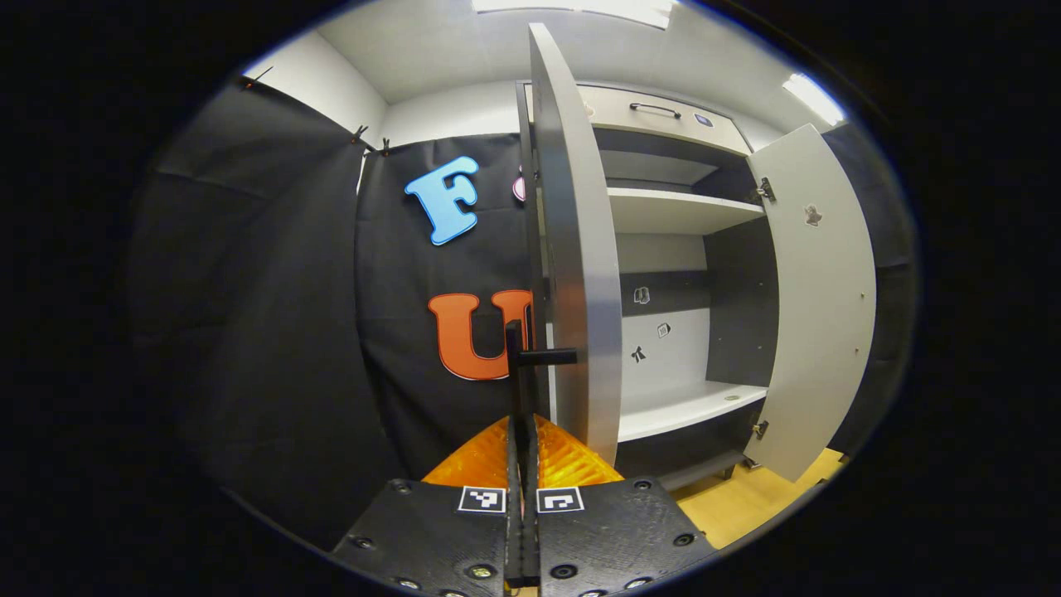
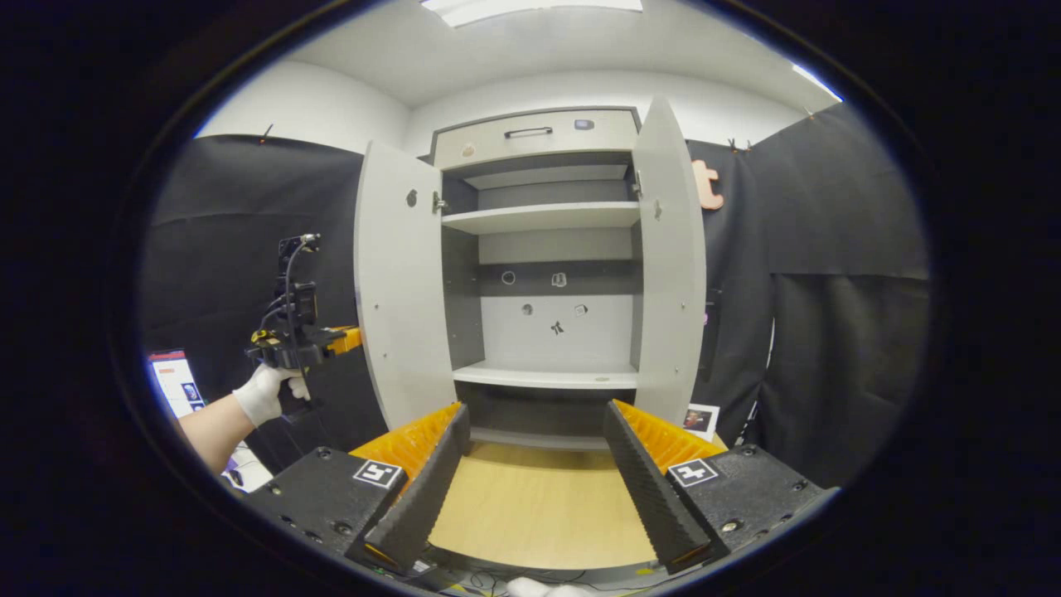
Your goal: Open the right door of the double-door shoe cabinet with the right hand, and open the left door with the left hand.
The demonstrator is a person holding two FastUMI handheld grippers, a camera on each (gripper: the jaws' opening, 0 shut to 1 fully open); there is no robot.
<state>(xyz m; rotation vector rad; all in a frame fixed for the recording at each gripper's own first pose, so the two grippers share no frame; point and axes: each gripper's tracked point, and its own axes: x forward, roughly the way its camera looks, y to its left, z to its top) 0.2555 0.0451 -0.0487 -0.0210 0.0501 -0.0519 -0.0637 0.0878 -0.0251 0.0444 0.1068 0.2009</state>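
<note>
The grey shoe cabinet (image 2: 547,217) stands straight ahead in the right gripper view with both doors swung out. Its left door (image 2: 402,290) and right door (image 2: 671,265) frame bare shelves. My right gripper (image 2: 537,410) hangs open in front of the cabinet, apart from it, with nothing between its fingers. In the left gripper view the left door (image 1: 580,249) is edge-on, and my left gripper (image 1: 522,431) is shut on its dark bar handle (image 1: 515,356). The right door (image 1: 821,315) stands wide open beyond. A gloved hand (image 2: 265,394) holds the left gripper (image 2: 344,338) at the left door's outer face.
A drawer with a bar handle (image 2: 530,133) tops the cabinet. Black cloth walls close in on both sides. Light wood floor (image 2: 530,506) lies before the cabinet. A printed sheet (image 2: 178,381) is at the far left, and a small picture (image 2: 700,419) leans low by the right door.
</note>
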